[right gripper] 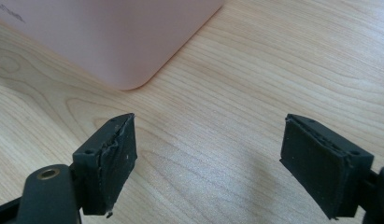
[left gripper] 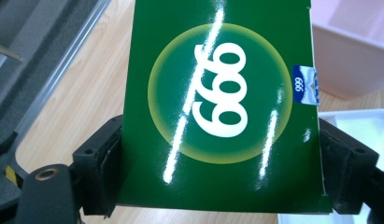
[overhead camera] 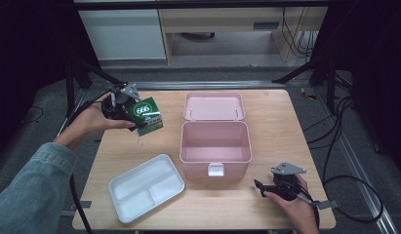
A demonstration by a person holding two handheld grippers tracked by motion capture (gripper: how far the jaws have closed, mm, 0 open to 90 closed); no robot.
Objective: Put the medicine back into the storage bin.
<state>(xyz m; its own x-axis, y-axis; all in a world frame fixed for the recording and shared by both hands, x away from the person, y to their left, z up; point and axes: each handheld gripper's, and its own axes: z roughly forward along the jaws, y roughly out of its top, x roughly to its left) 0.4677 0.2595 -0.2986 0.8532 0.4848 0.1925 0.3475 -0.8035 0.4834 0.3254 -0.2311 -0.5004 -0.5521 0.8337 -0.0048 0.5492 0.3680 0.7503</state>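
Above desk's far-left corner, left gripper (overhead camera: 135, 116) clamps green box (overhead camera: 148, 116) by side walls: light, glossy cardboard, crushable, slippery. Right gripper (overhead camera: 260, 187) gapes, empty.

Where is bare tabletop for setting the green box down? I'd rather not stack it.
Bare wood lies left of the open pink plastic box, behind the white divided tray, under the green cardboard box; also right of the pink box. Crowded between tray and pink box.
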